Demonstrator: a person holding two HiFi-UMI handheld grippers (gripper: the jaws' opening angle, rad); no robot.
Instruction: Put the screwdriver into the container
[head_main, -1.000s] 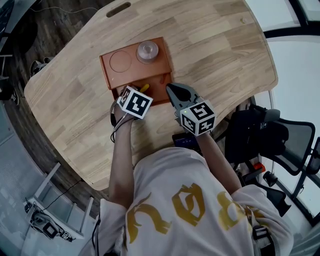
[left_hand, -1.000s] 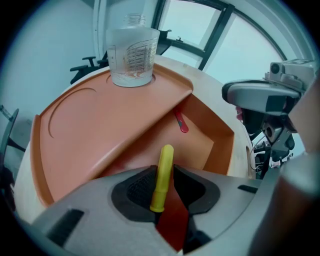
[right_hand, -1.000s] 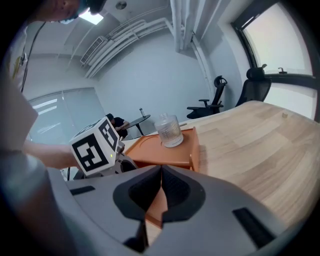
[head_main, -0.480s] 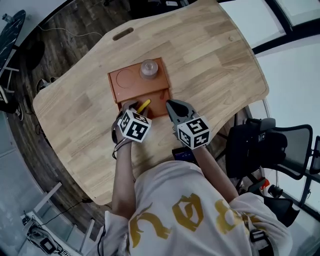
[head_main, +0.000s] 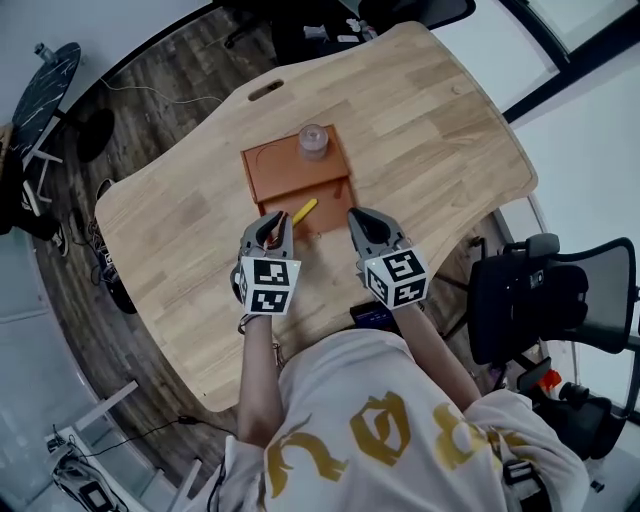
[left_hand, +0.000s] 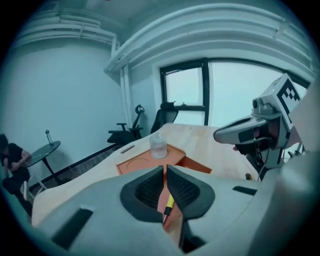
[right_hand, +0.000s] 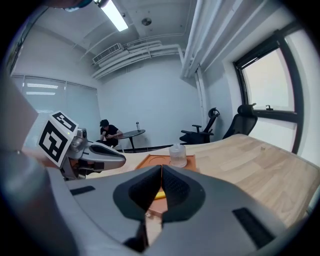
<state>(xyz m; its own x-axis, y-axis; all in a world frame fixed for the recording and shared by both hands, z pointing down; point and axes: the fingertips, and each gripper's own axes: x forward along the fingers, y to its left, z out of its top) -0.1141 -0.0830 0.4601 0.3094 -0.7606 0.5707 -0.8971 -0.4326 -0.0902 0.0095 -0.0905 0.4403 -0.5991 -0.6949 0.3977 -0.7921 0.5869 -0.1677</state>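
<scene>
The yellow-handled screwdriver (head_main: 304, 211) lies aslant in the near, open compartment of the orange container (head_main: 275, 172) on the wooden table. My left gripper (head_main: 274, 231) hangs just in front of that compartment, above the table. Its jaws have just been closing and now stand together with nothing between them. In the left gripper view the screwdriver (left_hand: 170, 202) shows below the left gripper (left_hand: 165, 169), apart from it. My right gripper (head_main: 366, 228) is shut and empty, to the right of the container. Past the right gripper (right_hand: 161, 170) a bit of yellow handle (right_hand: 160, 195) shows.
A small clear bottle (head_main: 313, 140) stands on the container's far lid, beside a round recess (head_main: 272, 160). A black office chair (head_main: 560, 290) stands right of the table (head_main: 440, 150). A person (right_hand: 107, 131) sits at a round table far off.
Both grippers have risen and drawn back from the container. The left one, earlier low over the near compartment, is now clear of it, and the screwdriver lies there in full view.
</scene>
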